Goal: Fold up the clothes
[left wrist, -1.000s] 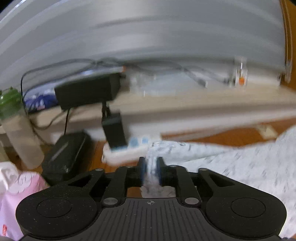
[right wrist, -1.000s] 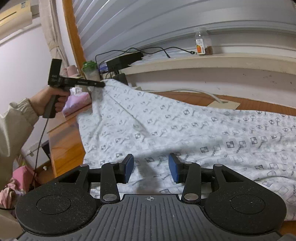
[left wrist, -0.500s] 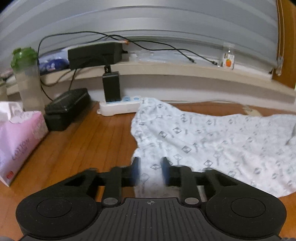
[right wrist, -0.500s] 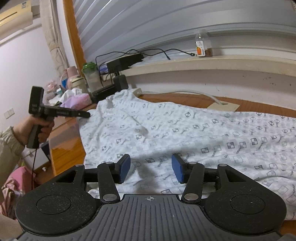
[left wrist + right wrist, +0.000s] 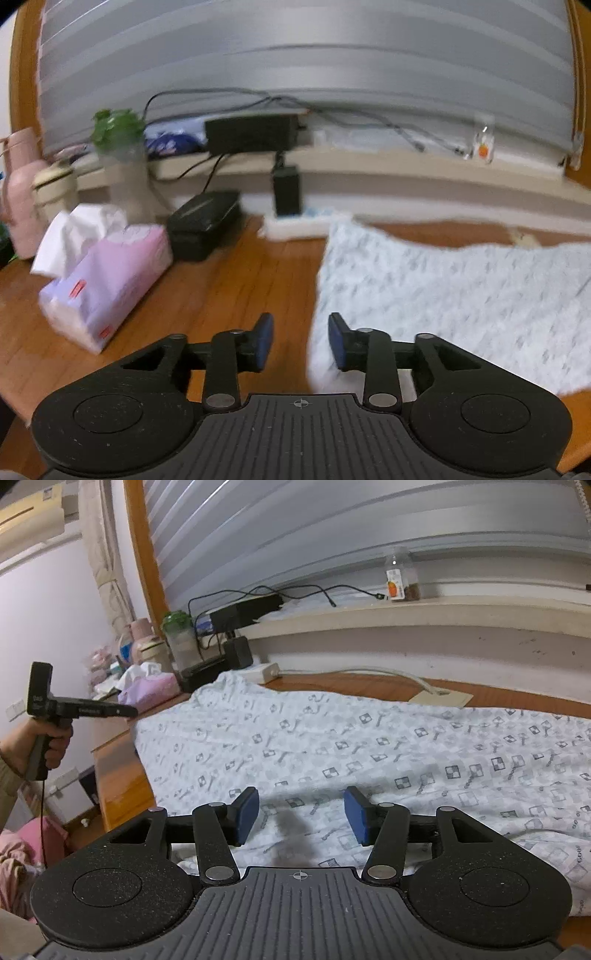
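The left gripper (image 5: 301,341) has just been opening; its two blue pads stand apart with nothing between them, the cloth's left edge just by the right pad. The right gripper (image 5: 301,816) is parted too, empty, over the one patterned white garment (image 5: 369,746) spread on the wooden table (image 5: 207,288). Beyond sit one pink tissue pack (image 5: 107,280), one black case (image 5: 203,225) and one green-lidded bottle (image 5: 122,162).

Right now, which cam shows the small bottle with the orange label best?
Right wrist view: the bottle stands sharp on the window ledge, label and brown contents readable. Left wrist view shows it only as a blurred speck at far right.
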A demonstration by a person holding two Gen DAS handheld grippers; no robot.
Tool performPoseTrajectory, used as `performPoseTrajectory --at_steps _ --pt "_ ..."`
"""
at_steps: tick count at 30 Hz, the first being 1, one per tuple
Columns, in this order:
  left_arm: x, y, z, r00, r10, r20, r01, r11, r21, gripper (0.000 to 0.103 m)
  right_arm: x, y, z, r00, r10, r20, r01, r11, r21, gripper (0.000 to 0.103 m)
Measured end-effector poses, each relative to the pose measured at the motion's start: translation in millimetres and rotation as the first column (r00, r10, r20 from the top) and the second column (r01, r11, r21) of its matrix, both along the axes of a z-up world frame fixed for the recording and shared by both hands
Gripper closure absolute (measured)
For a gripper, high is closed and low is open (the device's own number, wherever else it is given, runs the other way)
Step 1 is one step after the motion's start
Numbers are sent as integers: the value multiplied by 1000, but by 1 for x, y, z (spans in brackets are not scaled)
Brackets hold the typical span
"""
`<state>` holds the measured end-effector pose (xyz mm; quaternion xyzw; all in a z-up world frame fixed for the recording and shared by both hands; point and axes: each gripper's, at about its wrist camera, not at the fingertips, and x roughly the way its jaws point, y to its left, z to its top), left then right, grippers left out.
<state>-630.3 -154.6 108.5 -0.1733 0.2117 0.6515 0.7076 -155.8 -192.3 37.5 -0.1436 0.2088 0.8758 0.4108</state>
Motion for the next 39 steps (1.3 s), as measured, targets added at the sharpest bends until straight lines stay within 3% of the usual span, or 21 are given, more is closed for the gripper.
performPoseTrajectory --at_steps 6,13,20,23,26,28,31,34,39 --pt "66 33 7 990 -144 -5 144 989 36 38 29 -13 6 995 -85 54 82 995 47 50" --pt "183 71 -8 931 -365 -21 366 929 53 34 86 -27 10 970 -189 151 181 981 61 51" --pt "280 108 -31 870 -492 -37 494 868 54 30 94 -25 5 926 -225 305 197 973 119 51" --pt "298 113 -42 851 -522 -66 524 851 33 30 92 -19 0 890 -244 384 199 968 154 51" --pt "303 115 -51 840 -540 -55 541 841 12 30 97 -11 -3 895 -218 389 184 975 122 53" --pt "303 116 -54 842 -538 -43 538 843 2 30 102 -9 1 909 -194 369 170 981 97 95" --pt "300 115 -56 842 -539 -32 539 842 -6 30 115 -19 25 926 -234 298 198 969 145 102" --pt "301 114 -57 842 -537 -42 537 843 -15 29 122 -31 48 925 -295 238 245 944 219 102" --pt "304 112 -55 845 -531 -64 531 847 -17 26 119 -32 37 914 -285 290 238 953 187 101"
